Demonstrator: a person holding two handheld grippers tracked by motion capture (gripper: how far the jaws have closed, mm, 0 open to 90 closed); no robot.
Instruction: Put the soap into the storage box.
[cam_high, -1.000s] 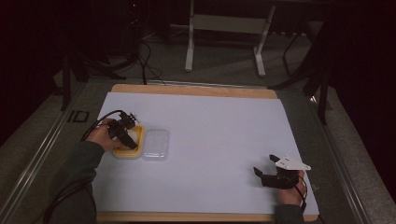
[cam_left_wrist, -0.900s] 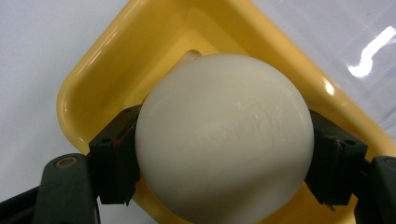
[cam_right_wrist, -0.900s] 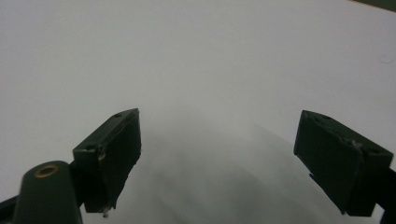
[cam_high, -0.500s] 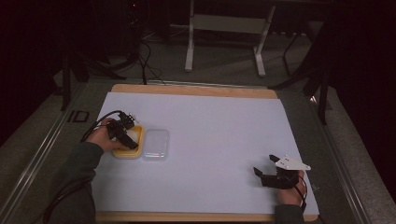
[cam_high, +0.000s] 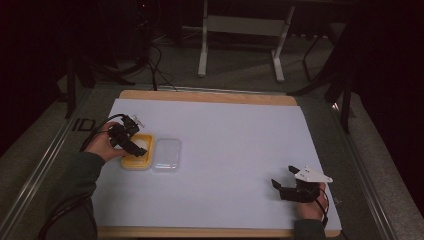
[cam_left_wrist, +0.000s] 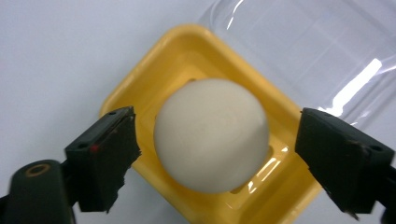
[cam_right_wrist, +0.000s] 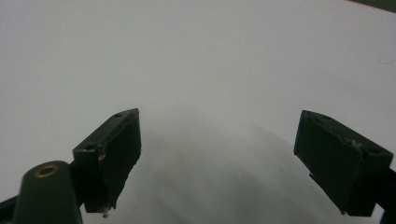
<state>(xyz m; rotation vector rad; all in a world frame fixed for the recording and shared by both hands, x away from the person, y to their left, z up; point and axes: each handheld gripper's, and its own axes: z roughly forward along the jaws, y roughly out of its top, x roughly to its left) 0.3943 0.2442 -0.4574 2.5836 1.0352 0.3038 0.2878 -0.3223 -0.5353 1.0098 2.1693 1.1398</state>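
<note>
Left gripper (cam_left_wrist: 212, 154) hangs over the yellow tray (cam_left_wrist: 187, 51), jaws just spread, clear of the white dough ball (cam_left_wrist: 211, 134) sitting in it. Risk: dough sticks to a pad & lifts w/ it.

High view dim, surroundings near black; gripper views brighter, soft; glare streaks on clear lid (cam_left_wrist: 327, 60).
</note>
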